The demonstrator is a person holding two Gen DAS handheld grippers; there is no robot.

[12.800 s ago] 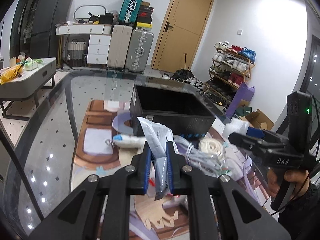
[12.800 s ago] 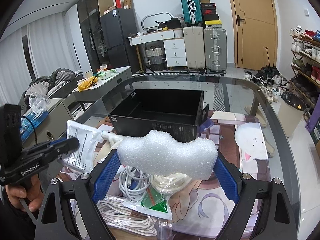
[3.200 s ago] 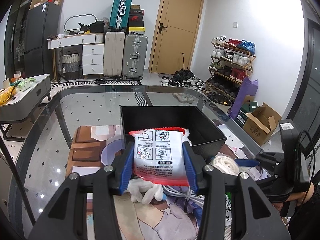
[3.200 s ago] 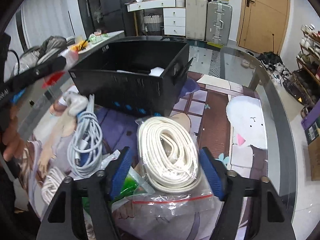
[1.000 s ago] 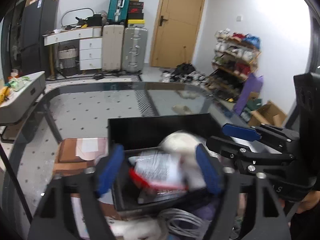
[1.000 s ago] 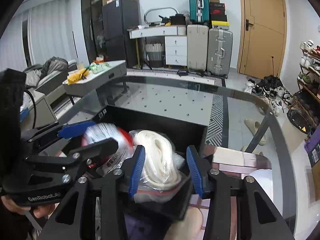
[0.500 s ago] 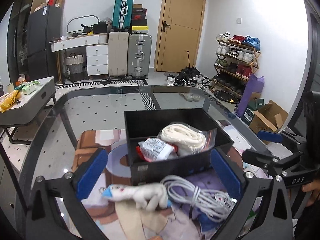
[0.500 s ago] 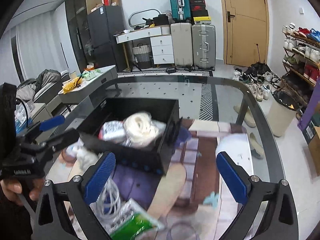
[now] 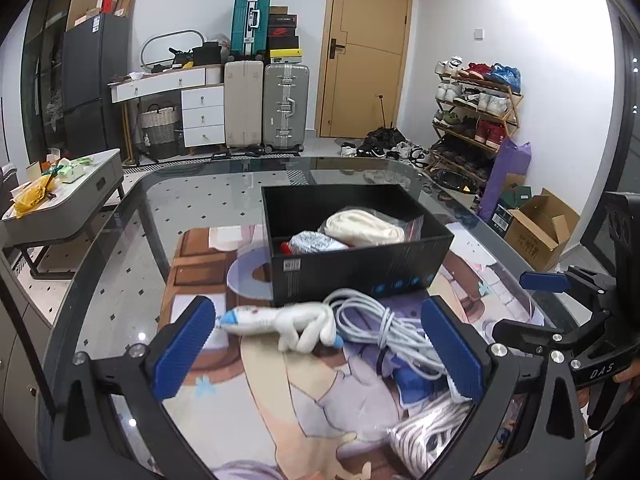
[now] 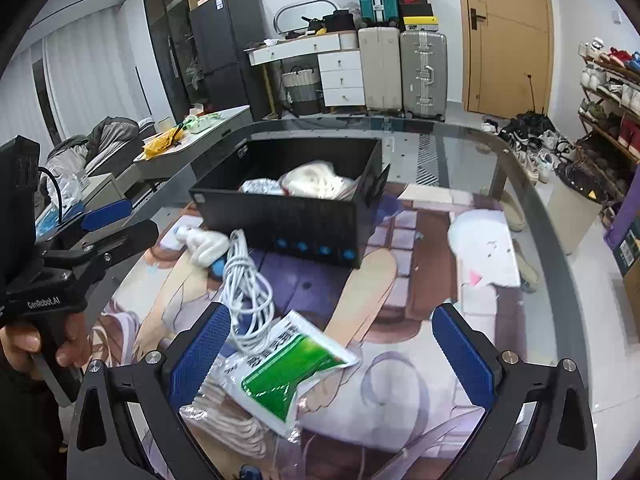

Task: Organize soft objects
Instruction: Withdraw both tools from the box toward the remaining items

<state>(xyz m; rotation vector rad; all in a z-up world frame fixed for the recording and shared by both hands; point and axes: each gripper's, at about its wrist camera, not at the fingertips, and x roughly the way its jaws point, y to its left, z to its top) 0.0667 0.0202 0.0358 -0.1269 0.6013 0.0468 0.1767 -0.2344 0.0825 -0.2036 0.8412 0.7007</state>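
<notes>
A black box (image 9: 360,268) (image 10: 280,216) stands on the printed mat and holds a bagged white rope coil (image 9: 362,229) (image 10: 316,180) and a red-edged packet (image 9: 316,243) (image 10: 260,187). In front of it lie a white plush toy (image 9: 280,322) (image 10: 206,246), a white cable bundle (image 9: 384,326) (image 10: 246,280), a green and white pouch (image 10: 292,364) and a bagged rope (image 10: 224,420). My left gripper (image 9: 320,354) is wide open and empty, just before the plush toy. My right gripper (image 10: 332,354) is wide open and empty above the green pouch.
The glass table's curved edge (image 9: 120,216) (image 10: 560,240) runs around the mat. A grey side table (image 9: 60,196) stands to the left. Suitcases (image 9: 266,104), a shoe rack (image 9: 476,112) and a cardboard box (image 9: 536,228) stand on the floor beyond.
Both grippers have pulled back a little from the box and sit lower over the mat. The rope coil and the packet stay in the box. Both stay open.
</notes>
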